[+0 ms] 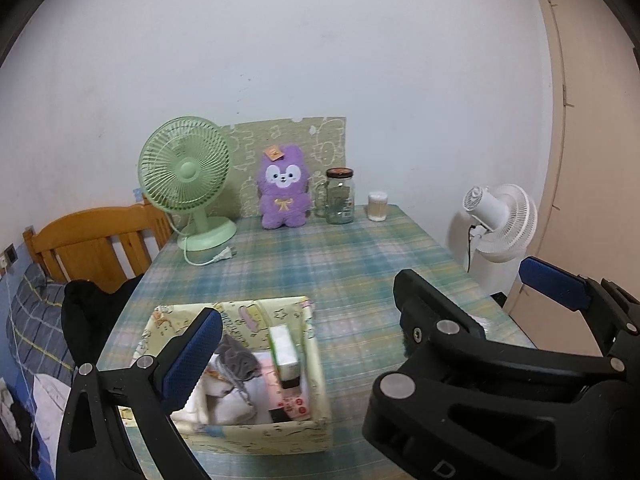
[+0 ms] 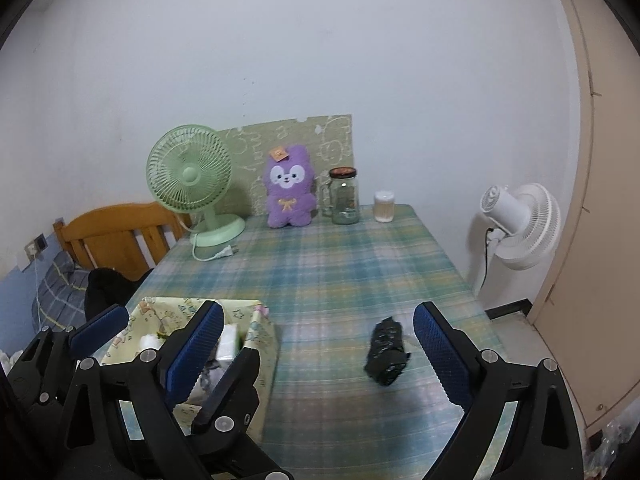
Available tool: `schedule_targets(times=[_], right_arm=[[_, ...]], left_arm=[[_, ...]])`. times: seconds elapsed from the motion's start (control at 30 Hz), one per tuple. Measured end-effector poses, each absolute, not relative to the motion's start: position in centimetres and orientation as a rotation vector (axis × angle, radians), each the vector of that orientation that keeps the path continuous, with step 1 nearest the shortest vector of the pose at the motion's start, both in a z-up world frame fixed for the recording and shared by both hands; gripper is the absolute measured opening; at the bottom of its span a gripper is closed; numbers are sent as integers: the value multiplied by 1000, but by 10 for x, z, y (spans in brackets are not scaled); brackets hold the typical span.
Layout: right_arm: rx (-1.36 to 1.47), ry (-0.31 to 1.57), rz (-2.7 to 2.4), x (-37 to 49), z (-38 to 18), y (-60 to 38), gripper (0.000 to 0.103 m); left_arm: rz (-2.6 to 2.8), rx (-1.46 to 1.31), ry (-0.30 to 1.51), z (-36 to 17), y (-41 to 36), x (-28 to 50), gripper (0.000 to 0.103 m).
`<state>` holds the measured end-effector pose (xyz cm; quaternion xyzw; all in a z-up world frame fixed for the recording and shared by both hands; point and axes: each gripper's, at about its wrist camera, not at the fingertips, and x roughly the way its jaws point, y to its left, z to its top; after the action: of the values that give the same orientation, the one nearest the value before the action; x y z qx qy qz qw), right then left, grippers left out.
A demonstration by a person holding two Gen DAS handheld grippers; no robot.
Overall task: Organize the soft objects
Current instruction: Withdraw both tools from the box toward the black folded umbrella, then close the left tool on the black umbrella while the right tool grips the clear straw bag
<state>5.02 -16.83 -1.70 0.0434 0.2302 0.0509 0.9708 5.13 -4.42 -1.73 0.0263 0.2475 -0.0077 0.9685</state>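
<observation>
Left wrist view, reading left to right: fabric storage box (image 1: 240, 432) sits at the near left of the plaid tablecloth (image 1: 360, 280). Already inside: a grey crumpled cloth (image 1: 236, 360), white soft items (image 1: 224, 396), a green-and-white carton (image 1: 283, 350) and a pink packet (image 1: 290, 398). Judged partly done: some soft goods are in the box. Left gripper (image 1: 300, 344) hovers over the box, fingers spread wide, nothing held.

Right wrist view, left to right: box wall (image 2: 264, 336) at near left, then bare tablecloth, then a black rolled bundle (image 2: 386, 354) lying loose on the cloth, well apart from the box. Right gripper (image 2: 318, 348) is wide open and empty; the bundle lies between its fingers in the view, nearer the right-hand pad (image 2: 438, 354). Contact: cannot tell, but the bundle appears to rest on the table on its own.

Bundle appearance: dark, wrinkled, slightly glossy surface, roughly cylindrical, one end ragged. Material unclear, cloth or thin plastic. Likely compresses under grip.

Remaining, as judged: the black bundle is not yet in the box. Purple plush toy (image 2: 289, 192) stands upright at the far edge between the green desk fan (image 2: 192, 184) and the glass jar (image 2: 344, 196); whether it counts as part of the task, cannot tell.
</observation>
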Motion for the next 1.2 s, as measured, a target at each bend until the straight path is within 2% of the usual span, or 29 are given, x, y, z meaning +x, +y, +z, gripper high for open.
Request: schedule_targets(times=[0.83,1.2], right_arm=[[140,474,0,59,-44,-251,98],[145,538,6,92,-86,-267,98]], left_arm=[[-172,88,553,-46,-123,80,103],[-128,84,622,-86,-135,107,103]])
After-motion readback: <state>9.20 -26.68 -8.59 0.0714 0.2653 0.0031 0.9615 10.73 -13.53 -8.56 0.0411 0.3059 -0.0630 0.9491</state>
